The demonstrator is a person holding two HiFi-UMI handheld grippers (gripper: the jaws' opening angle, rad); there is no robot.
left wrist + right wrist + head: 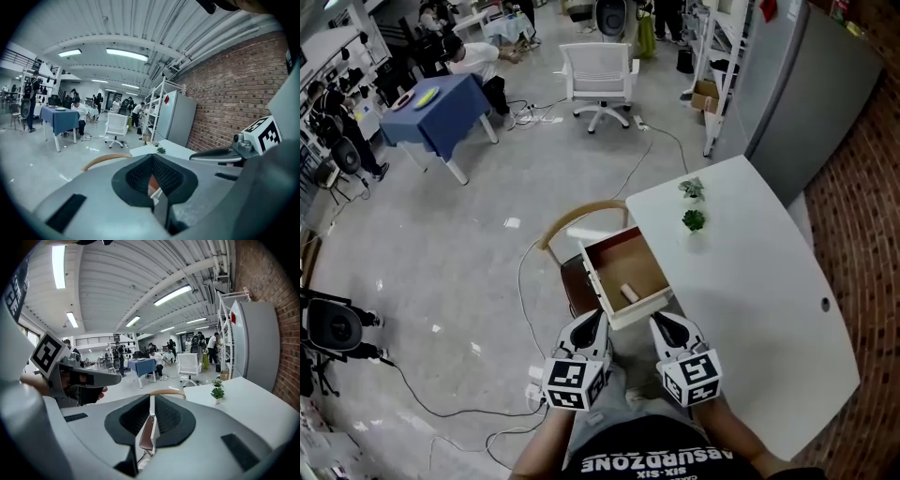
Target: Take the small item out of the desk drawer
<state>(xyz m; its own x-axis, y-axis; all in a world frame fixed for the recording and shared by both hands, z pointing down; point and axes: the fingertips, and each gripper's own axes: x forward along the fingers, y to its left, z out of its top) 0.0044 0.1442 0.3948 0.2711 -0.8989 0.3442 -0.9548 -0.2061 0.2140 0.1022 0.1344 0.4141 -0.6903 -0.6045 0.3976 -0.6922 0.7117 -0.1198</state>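
In the head view the drawer [623, 272] stands pulled out from the white tabletop [750, 309], and the item [630, 292], a small pale cylinder, lies on the drawer's floor near its front wall. The left gripper [596, 323] and the right gripper [664, 326] sit just before the drawer's front, one toward each corner, both apart from the item. A chair [581, 217] stands beside the drawer. In the left gripper view its jaws are pressed together with nothing between them. In the right gripper view its jaws are likewise pressed together and empty, a plant [217, 393] on the tabletop beyond.
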